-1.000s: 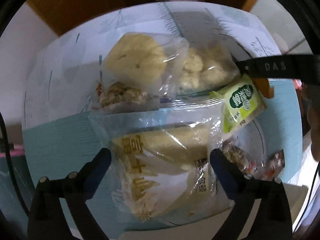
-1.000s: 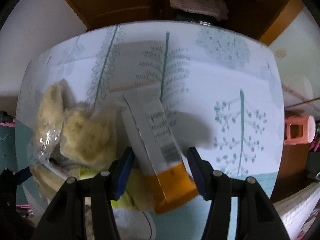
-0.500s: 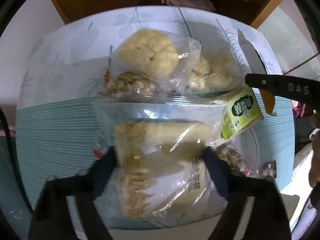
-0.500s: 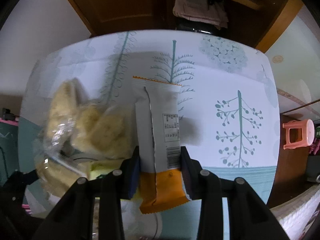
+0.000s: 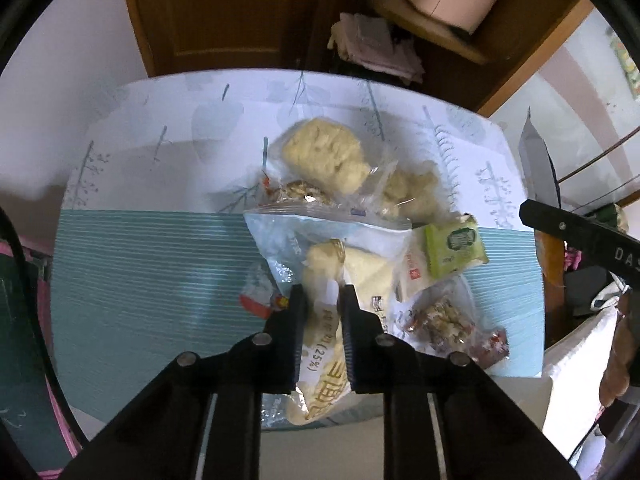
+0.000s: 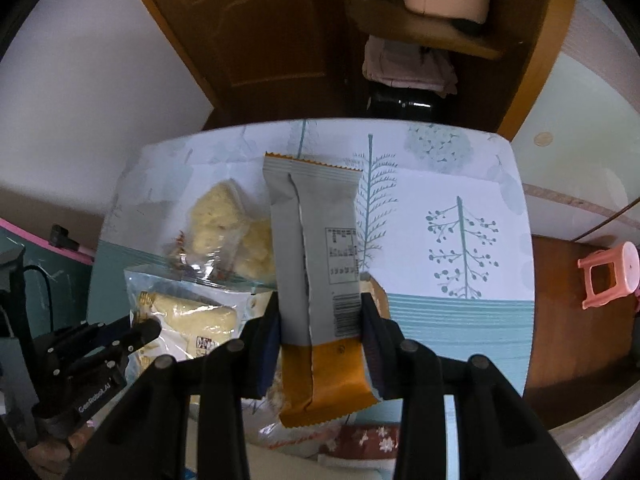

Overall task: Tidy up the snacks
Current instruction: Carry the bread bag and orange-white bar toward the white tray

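1. The left hand-held gripper (image 5: 322,300) has just been closing and now pinches the bread bag (image 5: 332,264), at the near edge of the snack pile on the bench (image 5: 152,264). The bag looks soft, light and slick; a pinch on loose film could slip or squash the bread.
2. The right hand-held gripper (image 6: 320,320) clamps the bar (image 6: 316,264) near its orange end, held above the bench. The bar looks light and fairly stiff, so a mid-body grip suits it.

The clear bread bag (image 5: 320,344) shows "(25%)" beside large yellow characters too distorted to read. The right claw's arm (image 5: 592,240) bears the letters "DAS", cut off at the edge. The left claw's body (image 6: 86,380) reads "GenRobot.AI".
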The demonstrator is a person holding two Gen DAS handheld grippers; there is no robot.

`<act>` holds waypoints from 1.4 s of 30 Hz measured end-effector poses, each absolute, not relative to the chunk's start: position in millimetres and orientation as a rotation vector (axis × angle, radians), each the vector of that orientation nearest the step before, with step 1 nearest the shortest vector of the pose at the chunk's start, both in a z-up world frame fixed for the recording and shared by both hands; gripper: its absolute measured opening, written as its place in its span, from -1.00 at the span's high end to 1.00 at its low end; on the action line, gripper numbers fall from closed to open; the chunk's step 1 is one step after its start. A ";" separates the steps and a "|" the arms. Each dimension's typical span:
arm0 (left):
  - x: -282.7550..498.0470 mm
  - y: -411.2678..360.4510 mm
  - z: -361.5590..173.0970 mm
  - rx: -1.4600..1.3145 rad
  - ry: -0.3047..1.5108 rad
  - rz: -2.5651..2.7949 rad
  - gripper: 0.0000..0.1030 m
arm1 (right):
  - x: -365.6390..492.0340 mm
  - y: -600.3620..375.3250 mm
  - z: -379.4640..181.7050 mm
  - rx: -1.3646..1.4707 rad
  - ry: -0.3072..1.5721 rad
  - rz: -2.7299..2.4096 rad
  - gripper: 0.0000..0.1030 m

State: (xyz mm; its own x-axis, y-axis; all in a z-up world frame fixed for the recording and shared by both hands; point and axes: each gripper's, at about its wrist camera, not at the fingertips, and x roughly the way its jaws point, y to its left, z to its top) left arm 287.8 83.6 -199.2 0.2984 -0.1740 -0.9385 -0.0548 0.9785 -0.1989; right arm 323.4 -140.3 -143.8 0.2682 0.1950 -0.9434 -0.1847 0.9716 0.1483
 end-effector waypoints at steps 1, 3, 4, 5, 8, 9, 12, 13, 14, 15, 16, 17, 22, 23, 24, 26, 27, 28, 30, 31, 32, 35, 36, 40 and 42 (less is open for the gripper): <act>283.1 84.8 -187.7 -0.201 1.242 -0.084 0.73 | 319.7 -141.3 -138.6 0.016 1.266 0.254 0.29; 280.7 86.0 -172.6 -0.194 1.207 -0.094 0.74 | 317.1 -146.9 -132.7 0.040 1.252 0.253 0.30; 276.5 87.9 -159.9 -0.192 1.179 -0.097 0.74 | 312.6 -147.7 -128.4 0.052 1.246 0.254 0.30; 274.5 87.9 -151.1 -0.188 1.160 -0.100 0.74 | 308.3 -149.4 -122.1 0.061 1.237 0.256 0.30; 261.0 90.7 -113.7 -0.172 1.087 -0.117 0.74 | 294.9 -152.7 -105.9 0.077 1.208 0.264 0.30; 254.8 91.8 -101.2 -0.169 1.067 -0.123 0.73 | 289.1 -154.0 -98.7 0.084 1.201 0.267 0.30; 233.8 93.3 -69.5 -0.153 1.017 -0.144 0.73 | 268.4 -156.5 -76.5 0.098 1.162 0.286 0.30; 229.0 93.6 -63.7 -0.151 1.011 -0.151 0.73 | 262.2 -157.3 -70.6 0.099 1.154 0.292 0.30; 217.5 92.9 -53.0 -0.143 0.997 -0.163 0.73 | 253.9 -157.8 -63.9 0.100 1.148 0.298 0.30; 208.9 93.8 -45.4 -0.132 0.988 -0.170 0.73 | 243.1 -158.0 -55.9 0.102 1.141 0.310 0.29; 201.8 93.2 -40.5 -0.122 0.984 -0.176 0.73 | 234.5 -158.5 -50.5 0.100 1.135 0.322 0.29; 194.3 92.7 -36.0 -0.113 0.981 -0.182 0.73 | 220.5 -157.5 -42.6 0.091 1.133 0.338 0.29; 147.6 94.1 -23.0 -0.082 0.990 -0.196 0.73 | 158.4 -146.9 -24.4 0.023 1.140 0.431 0.29; 140.3 93.5 -23.0 -0.080 0.995 -0.198 0.73 | 145.0 -143.5 -23.7 0.003 1.146 0.444 0.29; 133.1 92.3 -24.0 -0.077 1.001 -0.200 0.73 | 134.7 -141.3 -23.4 -0.012 1.152 0.453 0.29; 117.8 88.1 -27.8 -0.071 1.019 -0.206 0.73 | 112.9 -138.4 -27.5 -0.033 1.174 0.478 0.29; 109.9 85.6 -29.9 -0.068 1.026 -0.212 0.73 | 98.3 -137.8 -30.1 -0.050 1.186 0.486 0.29; 100.6 83.7 -32.1 -0.062 1.033 -0.218 0.73 | 90.7 -137.9 -31.9 -0.056 1.193 0.492 0.28; 84.4 79.9 -36.6 -0.047 1.045 -0.224 0.73 | 67.7 -140.6 -35.0 -0.078 1.213 0.516 0.28; 76.7 77.5 -40.5 -0.040 1.053 -0.225 0.73 | 58.5 -141.2 -35.8 -0.090 1.220 0.525 0.28; 70.9 76.7 -44.1 -0.037 1.060 -0.223 0.73 | 46.0 -142.0 -37.9 -0.106 1.237 0.550 0.28; 55.3 73.6 -57.2 -0.051 1.088 -0.212 0.73 | 21.7 -138.6 -46.2 -0.135 1.272 0.601 0.28; 50.7 72.8 -62.4 -0.054 1.096 -0.204 0.73 | 15.8 -135.9 -49.7 -0.146 1.281 0.615 0.28; 40.5 69.9 -76.9 -0.065 1.113 -0.179 0.73 | -4.3 -122.7 -70.7 -0.165 1.332 0.688 0.27; 37.3 69.7 -84.1 -0.070 1.121 -0.165 0.72 | -8.4 -115.4 -88.7 -0.170 1.373 0.720 0.26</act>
